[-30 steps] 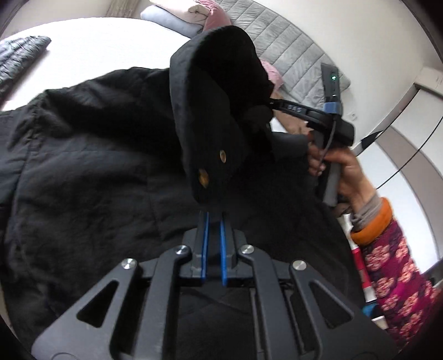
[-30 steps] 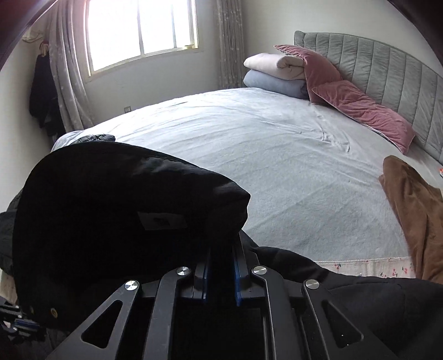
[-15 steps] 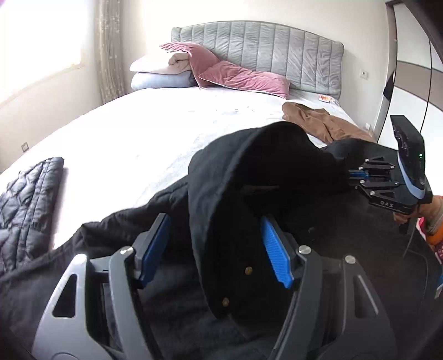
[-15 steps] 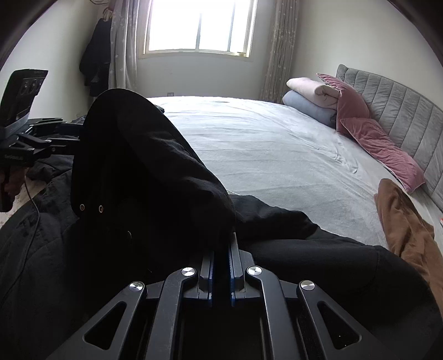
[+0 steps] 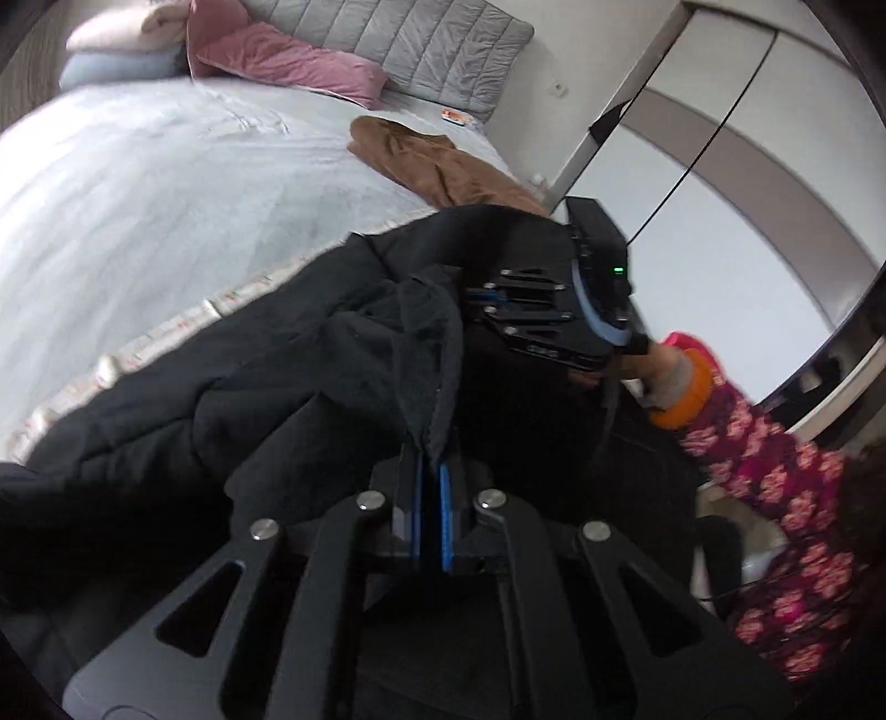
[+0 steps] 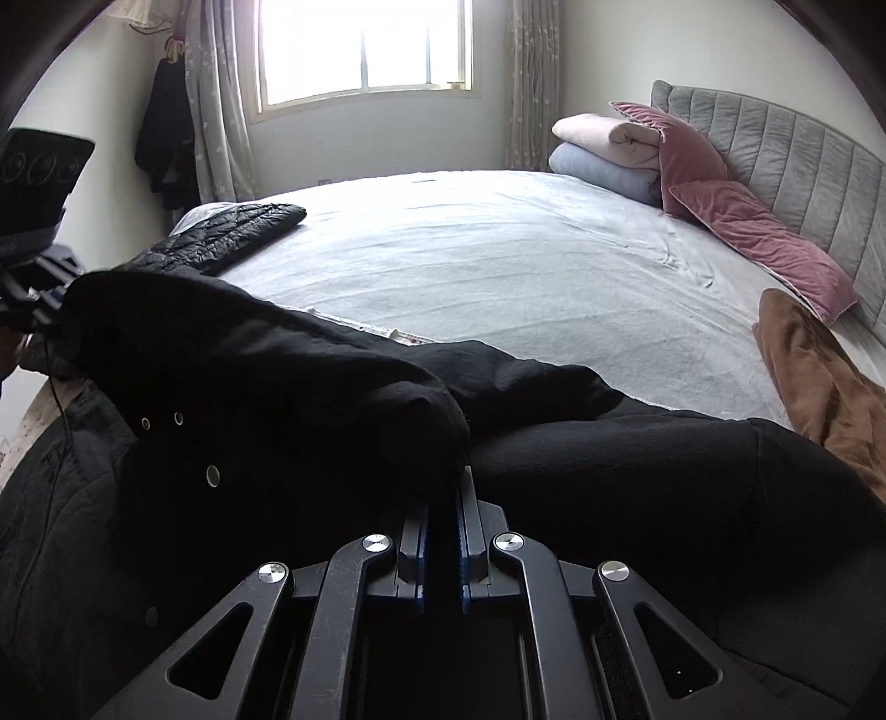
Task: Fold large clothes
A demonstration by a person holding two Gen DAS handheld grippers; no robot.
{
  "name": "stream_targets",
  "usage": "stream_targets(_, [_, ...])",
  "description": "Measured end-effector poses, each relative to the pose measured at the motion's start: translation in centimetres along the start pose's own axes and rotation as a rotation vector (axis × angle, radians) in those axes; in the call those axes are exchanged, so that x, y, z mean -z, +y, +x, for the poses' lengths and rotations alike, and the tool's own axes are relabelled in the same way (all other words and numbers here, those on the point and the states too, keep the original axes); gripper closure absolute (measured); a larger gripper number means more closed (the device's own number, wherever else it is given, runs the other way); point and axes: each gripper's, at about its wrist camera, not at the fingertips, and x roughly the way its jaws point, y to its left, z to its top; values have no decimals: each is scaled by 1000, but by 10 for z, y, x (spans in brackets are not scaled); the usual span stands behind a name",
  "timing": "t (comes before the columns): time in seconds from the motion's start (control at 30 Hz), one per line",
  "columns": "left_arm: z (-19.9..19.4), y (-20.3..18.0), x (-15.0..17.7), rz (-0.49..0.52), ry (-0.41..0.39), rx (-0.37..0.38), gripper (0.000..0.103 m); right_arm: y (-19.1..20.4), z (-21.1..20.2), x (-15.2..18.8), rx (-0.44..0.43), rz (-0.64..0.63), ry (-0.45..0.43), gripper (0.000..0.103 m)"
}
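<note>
both grippers, left gripper (image 5: 431, 471) and right gripper (image 6: 443, 498), are clamping the black coat (image 6: 609, 471) hood over the bed (image 6: 526, 266), needing even tension for folding.

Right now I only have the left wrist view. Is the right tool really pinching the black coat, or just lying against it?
Observer: Pinching. The right tool is shut on a fold of the black coat, with cloth between its blue pads.
Operator: Is anything on the bed outside my frame?
Observer: Yes, a folded black quilted jacket lies on the bed at the corner nearest the window, beyond the coat.
Operator: Any fastenings near the right tool?
Observer: Metal snaps show on the coat flap to the left of it.
</note>
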Motion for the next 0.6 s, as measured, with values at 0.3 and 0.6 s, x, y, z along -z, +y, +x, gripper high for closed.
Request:
stream_targets(0.3, [-58,112,60,-599,-480,-186,96,-19,11,0,-98,122,35,96])
stream_targets(0.6, [-68,39,63,-238,-476,-335,36,-21,-2,-16,-150,212,1,90])
